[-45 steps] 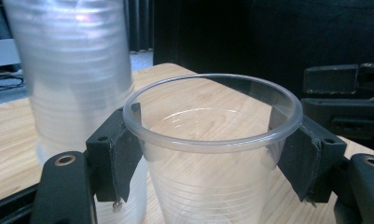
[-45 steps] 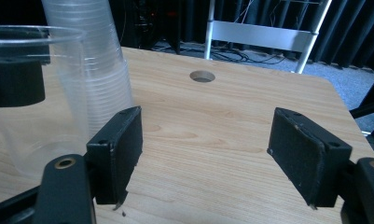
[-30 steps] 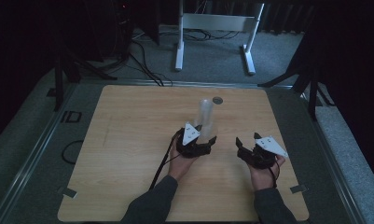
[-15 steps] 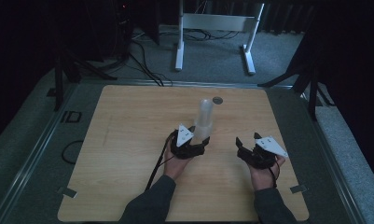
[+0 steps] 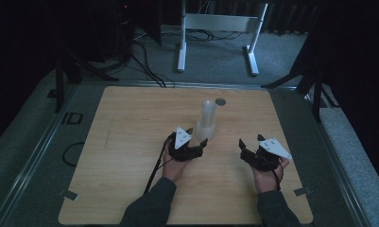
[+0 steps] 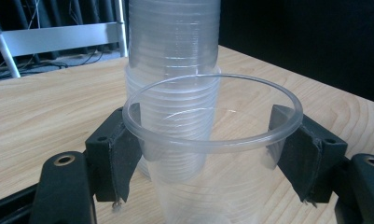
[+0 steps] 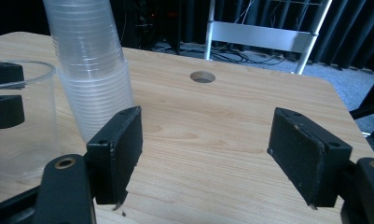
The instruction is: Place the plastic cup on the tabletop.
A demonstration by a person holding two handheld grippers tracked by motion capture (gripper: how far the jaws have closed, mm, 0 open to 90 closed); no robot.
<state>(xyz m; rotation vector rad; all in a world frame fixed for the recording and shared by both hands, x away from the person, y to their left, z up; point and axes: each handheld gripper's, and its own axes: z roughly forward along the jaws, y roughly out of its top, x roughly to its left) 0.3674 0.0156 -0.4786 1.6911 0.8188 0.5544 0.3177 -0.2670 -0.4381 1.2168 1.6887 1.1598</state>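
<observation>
A tall stack of clear plastic cups (image 5: pixel 207 118) stands upright on the wooden table (image 5: pixel 125 142), just beyond my left gripper (image 5: pixel 196 137). In the left gripper view a single clear cup (image 6: pixel 212 186) stands upright between the jaws. Both pads (image 6: pixel 121 156) press its wall under the rim, and the stack (image 6: pixel 173 46) rises right behind it. My right gripper (image 5: pixel 250 144) hovers to the right, open, with nothing between its jaws (image 7: pixel 203 158). From there the stack (image 7: pixel 89 60) and the held cup (image 7: pixel 17 140) show at the left.
A round hole (image 5: pixel 220 101) sits in the tabletop behind the stack, near the far edge. A white metal stand (image 5: pixel 215 23) and cables (image 5: pixel 144 61) lie on the floor beyond the table. Bare wood stretches left of my left hand.
My left gripper has drawn slightly left and back from the stack with the single cup between its jaws. The right gripper has stayed put.
</observation>
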